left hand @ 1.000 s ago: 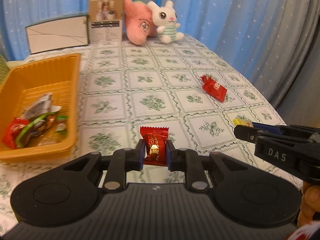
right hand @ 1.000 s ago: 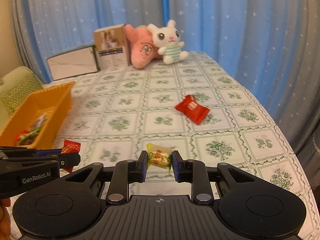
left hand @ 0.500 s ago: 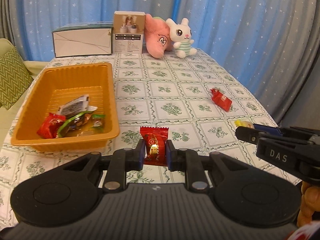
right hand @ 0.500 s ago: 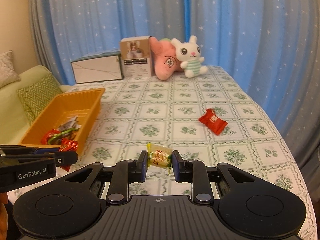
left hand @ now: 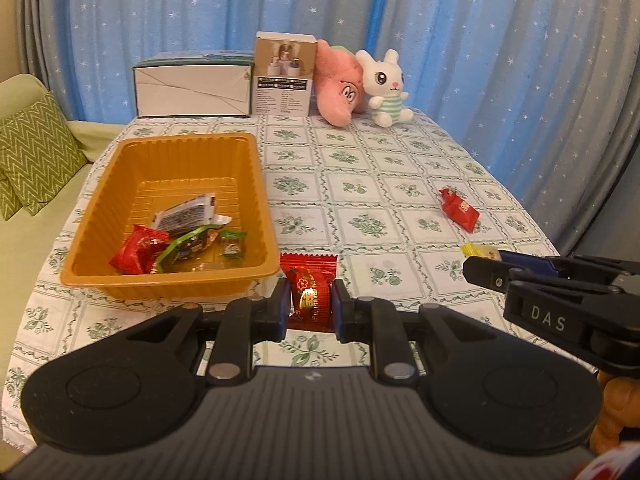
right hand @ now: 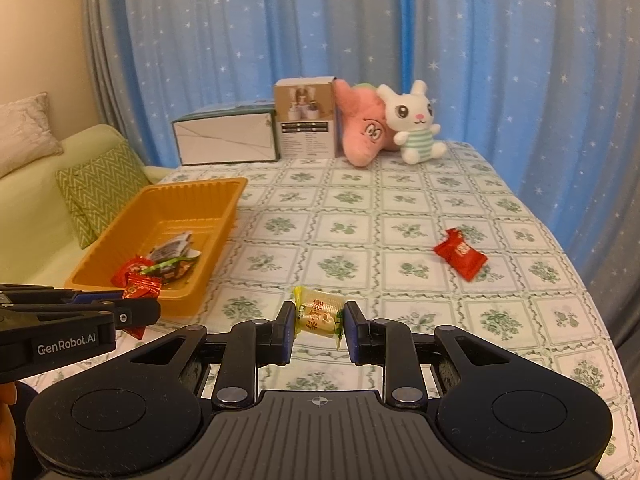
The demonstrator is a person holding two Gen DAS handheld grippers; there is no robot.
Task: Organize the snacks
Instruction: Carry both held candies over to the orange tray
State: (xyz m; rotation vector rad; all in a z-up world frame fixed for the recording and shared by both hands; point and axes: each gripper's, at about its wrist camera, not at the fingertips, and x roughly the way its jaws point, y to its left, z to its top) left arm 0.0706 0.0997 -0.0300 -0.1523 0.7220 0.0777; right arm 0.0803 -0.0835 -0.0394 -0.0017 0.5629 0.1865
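Note:
My left gripper (left hand: 310, 304) is shut on a red candy packet (left hand: 309, 292) and holds it above the table, near the front right corner of the orange tray (left hand: 168, 280). The tray (right hand: 180, 292) holds several wrapped snacks (left hand: 180, 236). My right gripper (right hand: 319, 322) is shut on a yellow candy (right hand: 318, 314), to the right of the left one. The yellow candy also shows in the left wrist view (left hand: 480, 251). Another red snack packet (left hand: 459, 209) lies on the tablecloth at the right; it also shows in the right wrist view (right hand: 461, 254).
A white box (left hand: 194, 88), a small upright carton (left hand: 285, 74), a pink plush (left hand: 340, 84) and a white bunny plush (left hand: 386, 86) stand at the table's far end. A sofa with a green cushion (left hand: 36, 160) is on the left. Blue curtains hang behind.
Both grippers have lifted and pulled back with their candies held. The left view has swung so the orange tray now sits closer in front of the left gripper.

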